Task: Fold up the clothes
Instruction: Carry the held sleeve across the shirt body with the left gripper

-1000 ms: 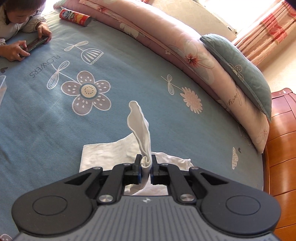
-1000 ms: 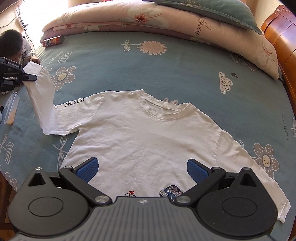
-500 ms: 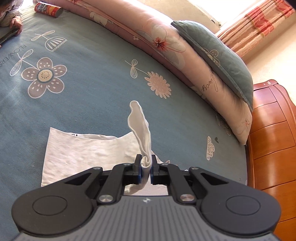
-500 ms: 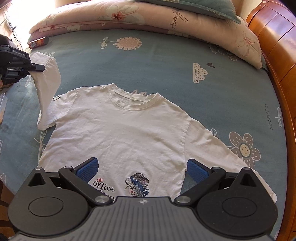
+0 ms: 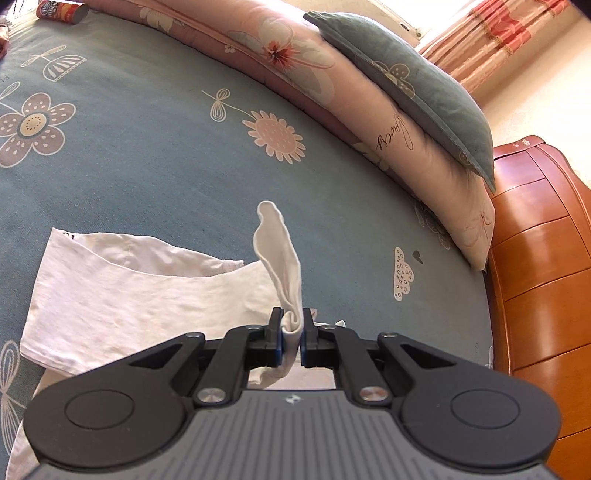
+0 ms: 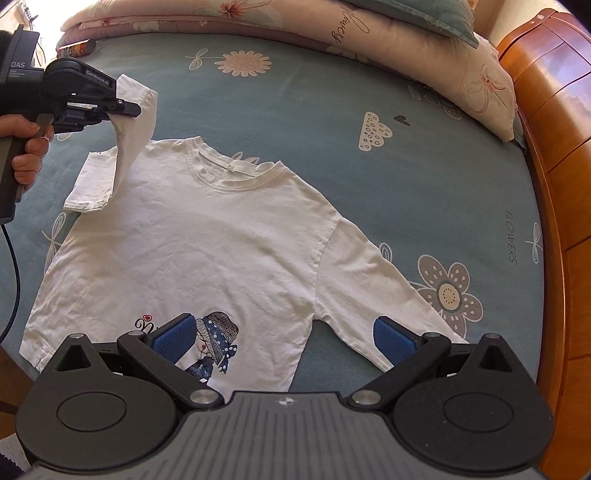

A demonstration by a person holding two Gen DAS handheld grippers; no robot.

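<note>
A white long-sleeved shirt (image 6: 207, 240) is lying face up on the blue flowered bedsheet (image 6: 314, 110), its collar toward the pillows and a little cartoon print near the hem. The left gripper (image 5: 291, 341) is pinching the cuff end of one sleeve (image 6: 135, 122), its jaws closed tight on the cloth, and holding it up off the bed so that the sleeve is arching above the shoulder. The other sleeve (image 6: 376, 284) is lying stretched out flat toward the foot of the bed.

The right gripper (image 6: 282, 334) is hovering over the hem with its blue pads spread wide and nothing between them (it is doing no work at present).

As I judge it, the first fold is in hand: the lifted sleeve is being brought in over the body. The next move calls for laying that cuff down across the chest without dragging the shoulder, then letting go.

The right wrist view is showing what the left cannot: the whole garment, the print, the flat sleeve, and the person's hand (image 6: 27, 147) around the left gripper's handle. The left wrist view is giving the close look at the pinch itself, the cuff bunched between the jaws, plus a red can (image 5: 61, 11) lying at the far edge of the bed and the wooden bed frame (image 5: 539, 258).
</note>
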